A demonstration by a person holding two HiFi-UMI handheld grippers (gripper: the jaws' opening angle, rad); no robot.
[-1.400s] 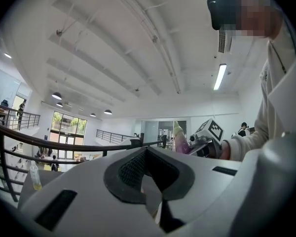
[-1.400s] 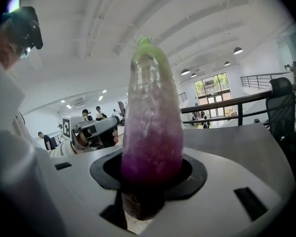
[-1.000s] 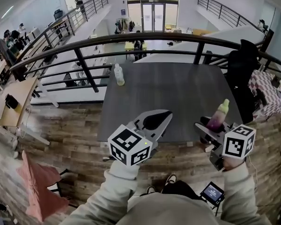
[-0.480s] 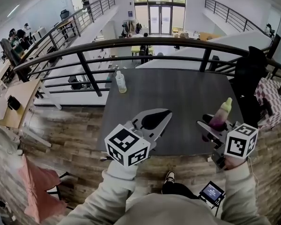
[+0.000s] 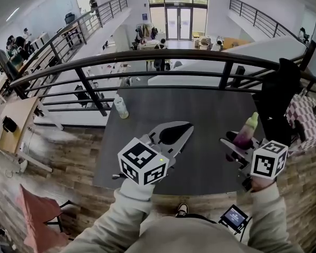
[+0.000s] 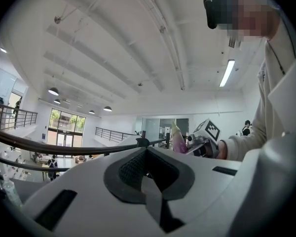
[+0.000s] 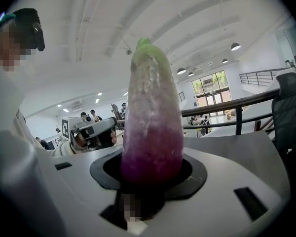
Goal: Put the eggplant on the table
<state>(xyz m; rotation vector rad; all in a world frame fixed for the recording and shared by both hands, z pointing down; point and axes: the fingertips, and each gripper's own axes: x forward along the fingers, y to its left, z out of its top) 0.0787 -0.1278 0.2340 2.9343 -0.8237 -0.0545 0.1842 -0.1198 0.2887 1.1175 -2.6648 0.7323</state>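
The eggplant [image 5: 246,129], purple at the base and fading to a pale green tip, stands upright in my right gripper [image 5: 241,141], which is shut on its purple end above the near right part of the dark grey table [image 5: 200,107]. In the right gripper view the eggplant [image 7: 150,117] rises from the dark pads of the right gripper [image 7: 150,174] and fills the middle. My left gripper [image 5: 176,133] hovers over the table's near middle, shut with nothing in it. The left gripper view shows the left gripper [image 6: 148,169] with its jaws meeting, and the eggplant [image 6: 177,139] beyond them.
A clear plastic bottle [image 5: 121,108] stands at the table's far left corner. A black railing [image 5: 163,57] runs behind the table, over a drop to the floor below. A dark chair [image 5: 276,101] stands at the table's right side. A pink cloth [image 5: 39,215] lies lower left.
Both grippers have moved forward and now reach farther over the table, whose near edge has come closer. The eggplant has stayed upright in the right gripper.
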